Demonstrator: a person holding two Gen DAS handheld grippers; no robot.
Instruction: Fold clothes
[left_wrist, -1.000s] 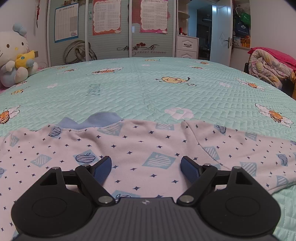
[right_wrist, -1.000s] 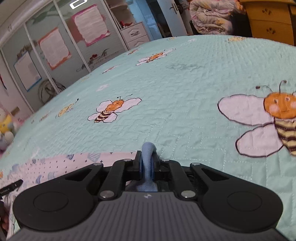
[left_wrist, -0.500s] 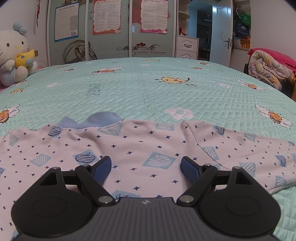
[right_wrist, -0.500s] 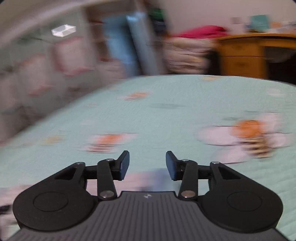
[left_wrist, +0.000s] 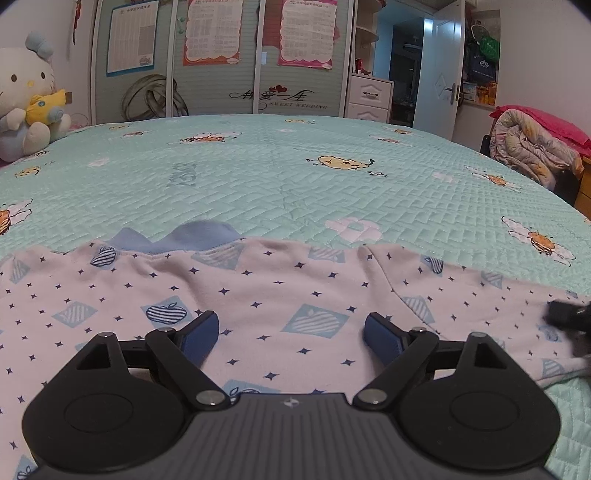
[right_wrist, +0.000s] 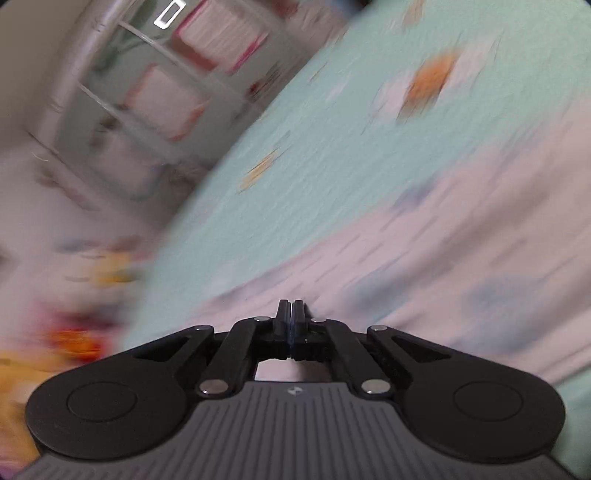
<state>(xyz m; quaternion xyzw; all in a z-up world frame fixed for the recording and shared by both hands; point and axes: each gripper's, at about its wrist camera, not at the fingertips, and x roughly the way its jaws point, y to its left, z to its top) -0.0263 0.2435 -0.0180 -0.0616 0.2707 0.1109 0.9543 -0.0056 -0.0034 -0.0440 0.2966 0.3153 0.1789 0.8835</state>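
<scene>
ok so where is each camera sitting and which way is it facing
Left wrist: sits on the left gripper, low over the shirt, facing across the bed to the wardrobe; its open fingers show.
Right wrist: sits on the right gripper, tilted and blurred, facing over shirt and bed; its shut fingers show.
Shared: shirt, bed, wardrobe.

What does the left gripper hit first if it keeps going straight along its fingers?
Probably the pink star-and-apple print garment spread just ahead of the open left gripper; beyond it lies the mint quilted bedspread. Depth uncertain.
</scene>
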